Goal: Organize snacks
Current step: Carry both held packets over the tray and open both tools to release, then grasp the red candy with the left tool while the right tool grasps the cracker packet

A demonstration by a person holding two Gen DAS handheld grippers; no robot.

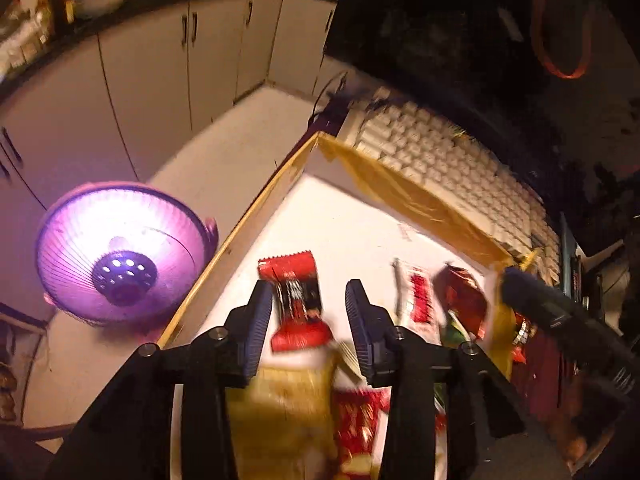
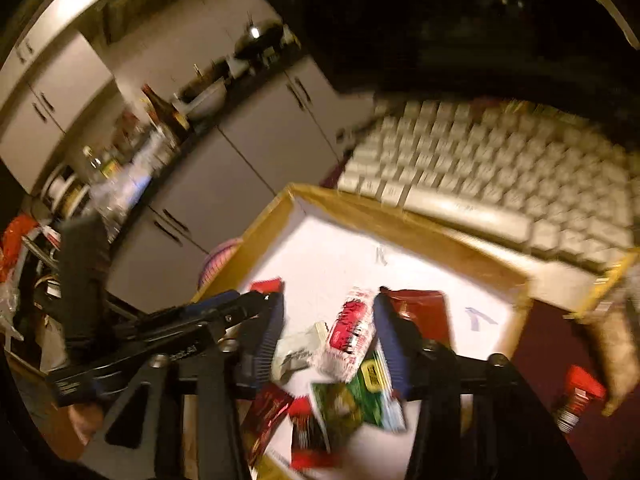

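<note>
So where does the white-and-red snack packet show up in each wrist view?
Left wrist: the white-and-red packet lies right of centre, just right of the left gripper, whose jaws stand apart.
Right wrist: the packet sits at centre, between the right gripper's parted jaws.
Shared landmark: the white keyboard beyond the box's far wall.
</note>
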